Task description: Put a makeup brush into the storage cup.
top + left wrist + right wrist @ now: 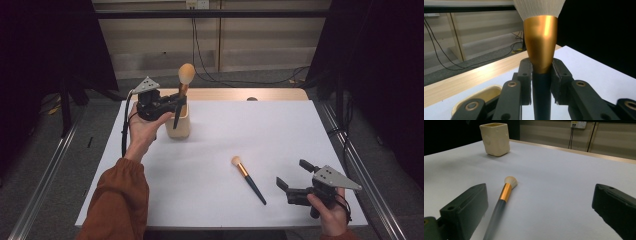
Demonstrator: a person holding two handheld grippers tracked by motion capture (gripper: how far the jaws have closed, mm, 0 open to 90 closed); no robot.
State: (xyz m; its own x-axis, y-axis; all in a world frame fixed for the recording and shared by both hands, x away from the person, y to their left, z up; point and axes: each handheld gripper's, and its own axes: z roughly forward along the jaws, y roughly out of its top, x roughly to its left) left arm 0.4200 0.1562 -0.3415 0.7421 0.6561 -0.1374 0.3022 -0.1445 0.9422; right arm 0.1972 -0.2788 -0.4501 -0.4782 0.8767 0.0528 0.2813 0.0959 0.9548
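Up at the far left of the bench point(280, 130), I have the left claw point(176, 102) clenched on the dark handle of the large brush point(186, 75), just under its gold ferrule. My left forearm reaches forward in its rust sleeve, wrist bent back, palm cupped under the tool. The brush stands upright, bristles on top, its lower end hanging at the mouth of the cream cup point(179, 125). Near the front right edge my right hand holds the right claw point(294, 173) low and level, jaws spread wide and gripping nothing. The small brush point(248, 179) lies flat just left of it, bristles pointing away
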